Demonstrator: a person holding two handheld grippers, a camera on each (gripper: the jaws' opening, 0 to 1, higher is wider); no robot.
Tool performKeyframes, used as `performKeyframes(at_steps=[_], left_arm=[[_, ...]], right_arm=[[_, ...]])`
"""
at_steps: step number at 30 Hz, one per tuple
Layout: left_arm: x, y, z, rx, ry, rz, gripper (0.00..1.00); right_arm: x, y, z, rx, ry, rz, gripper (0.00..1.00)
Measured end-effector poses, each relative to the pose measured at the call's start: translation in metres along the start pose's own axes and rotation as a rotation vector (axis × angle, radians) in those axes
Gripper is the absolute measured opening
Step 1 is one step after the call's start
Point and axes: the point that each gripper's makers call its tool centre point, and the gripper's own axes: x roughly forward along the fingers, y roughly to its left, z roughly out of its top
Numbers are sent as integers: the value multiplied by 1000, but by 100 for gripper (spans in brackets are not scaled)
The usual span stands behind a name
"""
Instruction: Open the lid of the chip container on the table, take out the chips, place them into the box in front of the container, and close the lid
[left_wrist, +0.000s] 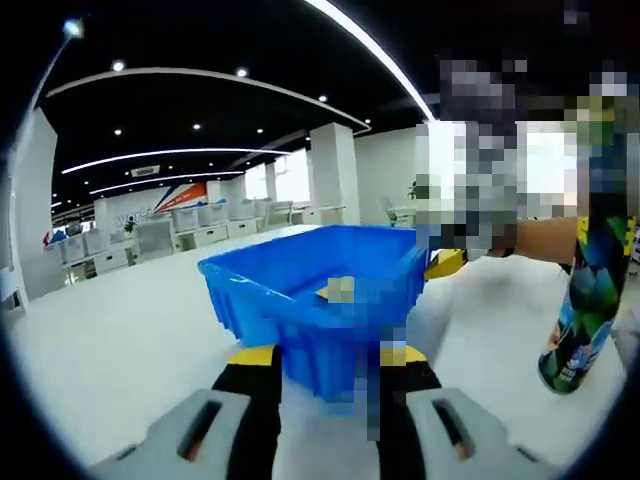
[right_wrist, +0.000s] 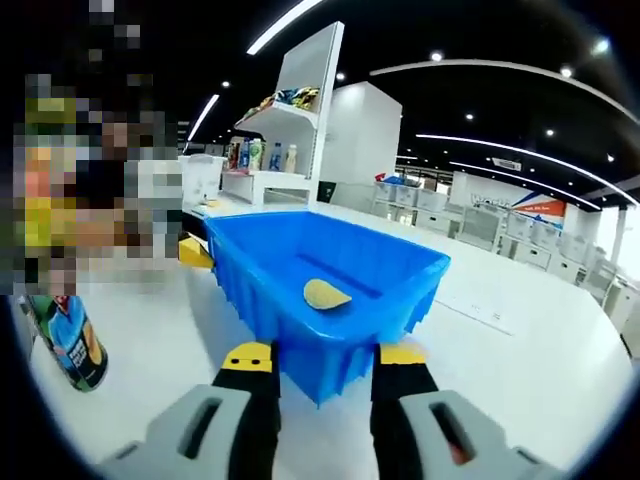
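A blue plastic box (right_wrist: 262, 262) stands on the white table, and one yellow chip (right_wrist: 325, 293) lies on its floor. The chip can, dark with a colourful label, stands upright beside the box (left_wrist: 300, 290): can (left_wrist: 590, 300) at the right in the left gripper view, can (right_wrist: 68, 345) at the lower left in the right gripper view. Its top is blurred. My left gripper (left_wrist: 328, 358) is open, and the box's near corner shows between its yellow-tipped jaws. My right gripper (right_wrist: 325, 357) is open in the same way at another corner. Neither holds anything.
A yellow-and-black piece (right_wrist: 195, 250) pokes out behind the box; I cannot tell what it is. The white table (right_wrist: 520, 350) stretches wide around the box. Shelves with goods (right_wrist: 270, 150) stand farther back, and desks and columns fill the hall.
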Motion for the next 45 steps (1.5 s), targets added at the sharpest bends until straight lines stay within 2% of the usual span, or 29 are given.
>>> performKeyframes(at_steps=[3,7,11,19,23,29,33,36,38,42,45], left_arm=[[5,0,-6,7,24,6,35],[7,4,-9,-9,24,5,35],[11,4,-13,11,52,4,36],[10,5,-14,5,45,1,36],[10,6,-14,10,49,-1,36],[11,7,-14,6,47,-4,37],[11,8,-15,20,48,-10,38],[11,8,-16,37,57,-8,38],[10,7,-17,43,64,-9,41],[5,10,-17,27,62,-7,48],[-1,10,-18,25,61,-9,50]], right_arm=[[3,-2,-4,0,11,-2,33],[11,-10,-10,10,20,4,33],[13,-8,-19,12,44,-2,33],[9,-5,-16,15,37,-8,34],[8,-1,-17,-56,43,-20,36],[7,2,-17,-52,45,-26,37],[7,5,-19,-120,60,-26,38],[5,6,-20,-136,67,-29,38],[5,7,-21,-136,72,-29,41],[1,5,-23,-141,77,-41,55],[-7,7,-21,-127,65,-32,54]])
